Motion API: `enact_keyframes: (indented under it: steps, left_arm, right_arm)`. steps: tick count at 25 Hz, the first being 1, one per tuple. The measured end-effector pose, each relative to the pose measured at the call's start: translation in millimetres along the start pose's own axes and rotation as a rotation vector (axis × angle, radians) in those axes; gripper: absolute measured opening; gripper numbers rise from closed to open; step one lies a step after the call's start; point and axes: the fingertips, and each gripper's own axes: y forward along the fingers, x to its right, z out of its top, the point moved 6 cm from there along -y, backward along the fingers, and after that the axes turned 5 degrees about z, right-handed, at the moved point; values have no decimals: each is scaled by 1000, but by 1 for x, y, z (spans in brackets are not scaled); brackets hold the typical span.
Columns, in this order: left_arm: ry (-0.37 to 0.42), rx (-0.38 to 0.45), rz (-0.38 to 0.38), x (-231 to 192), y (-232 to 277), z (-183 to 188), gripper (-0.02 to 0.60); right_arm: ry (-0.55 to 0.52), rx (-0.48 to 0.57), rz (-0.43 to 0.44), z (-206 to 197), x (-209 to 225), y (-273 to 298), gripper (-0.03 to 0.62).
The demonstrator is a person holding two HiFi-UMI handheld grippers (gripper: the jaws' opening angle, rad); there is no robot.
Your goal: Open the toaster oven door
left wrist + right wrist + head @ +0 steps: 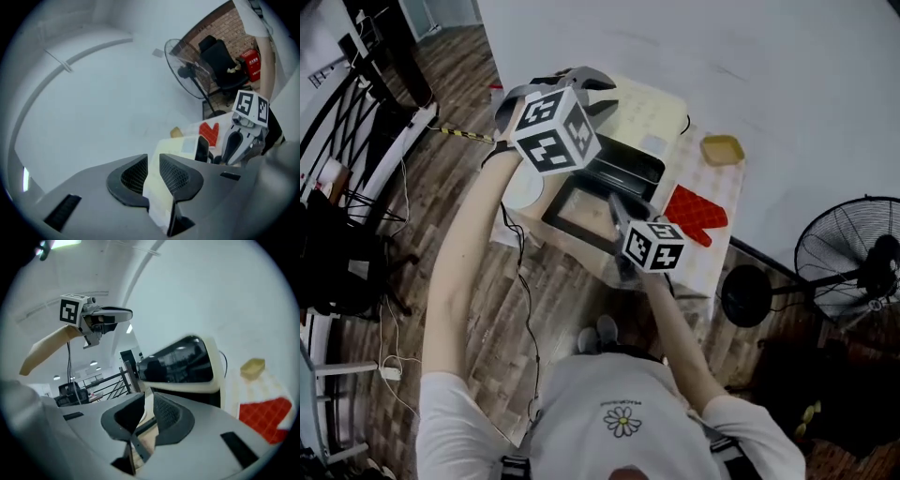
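The cream toaster oven (654, 111) stands on the table, and its dark-framed glass door (574, 214) hangs down open toward me. My right gripper (617, 204) is at the door's front edge; in the right gripper view its jaws (149, 405) are closed on a thin bar, the door handle (136, 446), with the oven's dark front (178, 363) just ahead. My left gripper (567, 82) is raised above the oven's left side. Its jaws (153, 165) stand narrowly apart with nothing between them, and the oven's cream top (180, 146) shows beyond.
A red oven mitt (694, 212) and a small yellow dish (722, 148) lie on the checked cloth (712, 258) right of the oven. A white plate (523, 187) sits to its left. A floor fan (848, 251) stands at the right, cables and railings at the left.
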Motion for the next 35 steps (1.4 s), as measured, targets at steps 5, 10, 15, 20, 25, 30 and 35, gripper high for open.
enact_keyframes:
  steps: [5, 10, 15, 20, 25, 30, 35]
  left_arm:
    - [-279, 204, 197, -32, -59, 26, 22]
    - [-578, 343, 390, -9, -118, 21, 18]
    - [-856, 345, 616, 48, -163, 1, 17]
    - [-960, 290, 702, 105, -169, -24, 17]
    - [-1023, 213, 740, 141, -167, -37, 17]
    - [-1041, 163, 733, 165, -163, -42, 17]
    - [-1052, 175, 740, 168, -159, -41, 17]
  right_arm:
    - [-375, 128, -53, 90, -31, -12, 55]
    - [-482, 227, -46, 119, -61, -34, 54]
    - [-549, 302, -59, 122, -82, -59, 32]
    - [-558, 334, -94, 111, -86, -76, 14]
    - [-528, 311, -105, 85, -82, -83, 11]
    - [-547, 272, -118, 63, -83, -85, 9]
    - [-547, 265, -114, 58, -83, -85, 9]
